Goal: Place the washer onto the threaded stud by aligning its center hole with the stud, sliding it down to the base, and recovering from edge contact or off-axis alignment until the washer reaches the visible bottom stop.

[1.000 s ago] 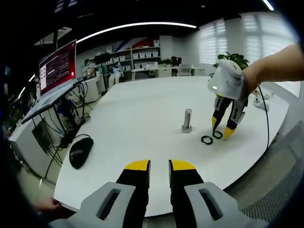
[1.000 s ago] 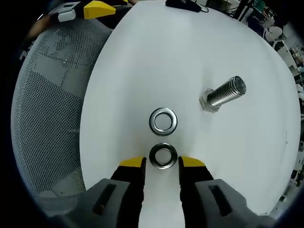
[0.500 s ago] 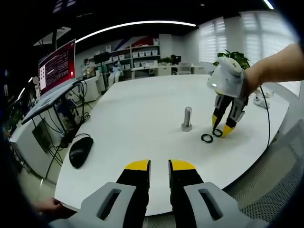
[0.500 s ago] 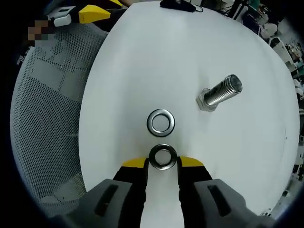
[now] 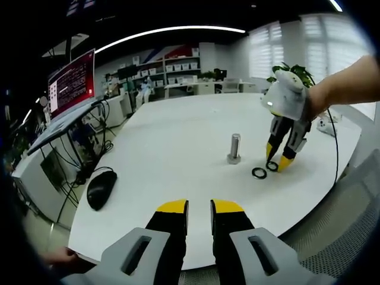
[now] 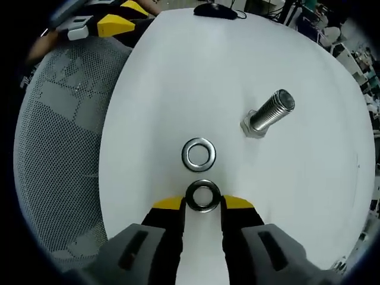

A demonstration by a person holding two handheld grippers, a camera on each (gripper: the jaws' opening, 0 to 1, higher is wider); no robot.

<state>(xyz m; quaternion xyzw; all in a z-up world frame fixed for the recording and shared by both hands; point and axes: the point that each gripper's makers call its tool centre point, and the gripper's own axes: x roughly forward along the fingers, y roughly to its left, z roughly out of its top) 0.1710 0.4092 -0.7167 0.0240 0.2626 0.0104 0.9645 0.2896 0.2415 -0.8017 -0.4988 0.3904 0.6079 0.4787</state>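
Washer (image 6: 203, 197) lies flat on the white bench (image 6: 249, 53), right between the yellow tips of the right hand-held gripper (image 6: 202, 203); the jaws sit close on either side of its rim, seemingly touching it, though a firm pinch cannot be told. Just beyond it lies a second washer (image 6: 198, 154), flat and apart from the first. Farther on and to the right stands the stud (image 6: 265, 113), upright on its hex base, its thread bare. At the far edge of the bench lies a mouse (image 6: 215, 10).

In the left gripper view, the left hand-held gripper (image 5: 199, 208) hovers near the bench edge, its jaws slightly apart with nothing between them. A black mouse (image 5: 101, 189) rests to its left. Past mid-bench the stud (image 5: 234, 149) stands, with the two washers (image 5: 265, 170) on the surface to its right, under the right hand-held gripper (image 5: 276, 162) pointing down at them. A laptop (image 5: 70, 86) sits at the left, shelves and desks far behind.
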